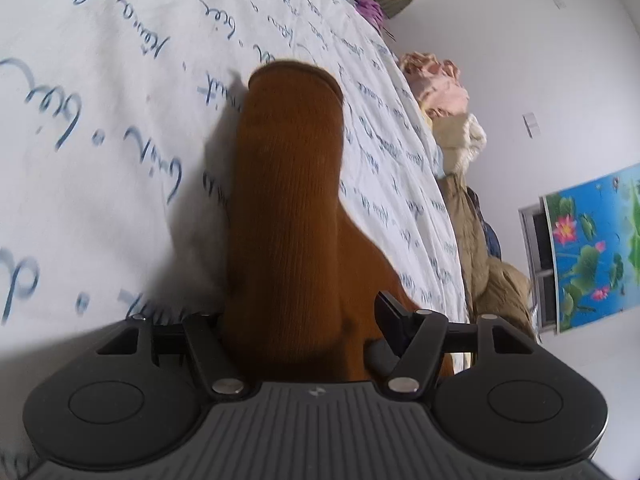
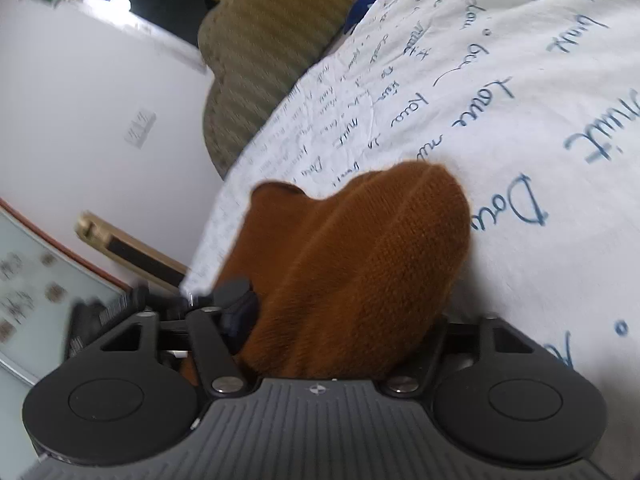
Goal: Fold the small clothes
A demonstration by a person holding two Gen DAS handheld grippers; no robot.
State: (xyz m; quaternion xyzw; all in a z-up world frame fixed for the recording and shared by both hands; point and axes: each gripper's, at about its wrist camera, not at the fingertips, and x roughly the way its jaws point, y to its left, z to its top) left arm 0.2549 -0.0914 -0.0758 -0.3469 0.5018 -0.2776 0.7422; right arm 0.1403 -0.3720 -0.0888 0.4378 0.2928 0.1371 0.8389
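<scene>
Left wrist view: brown sock (image 1: pixel 288 200) draped over left gripper (image 1: pixel 304 320), jaws part open, above printed bedsheet (image 1: pixel 100 120).
Right wrist view: right gripper (image 2: pixel 340 344) half-parted, grip unclear; sock (image 2: pixel 360 264) bunched between jaws, fold unfinished.

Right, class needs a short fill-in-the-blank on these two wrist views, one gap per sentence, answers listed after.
1. The knitted sock between the left gripper's fingers is ______ in colour.
2. The white bedsheet under it is printed with blue ______.
3. On the wall in the left wrist view hangs a poster showing pink ______ among green leaves.
4. In the right wrist view, the sock lies between the right gripper's ______.

Answers: brown; handwriting; flowers; fingers
</scene>
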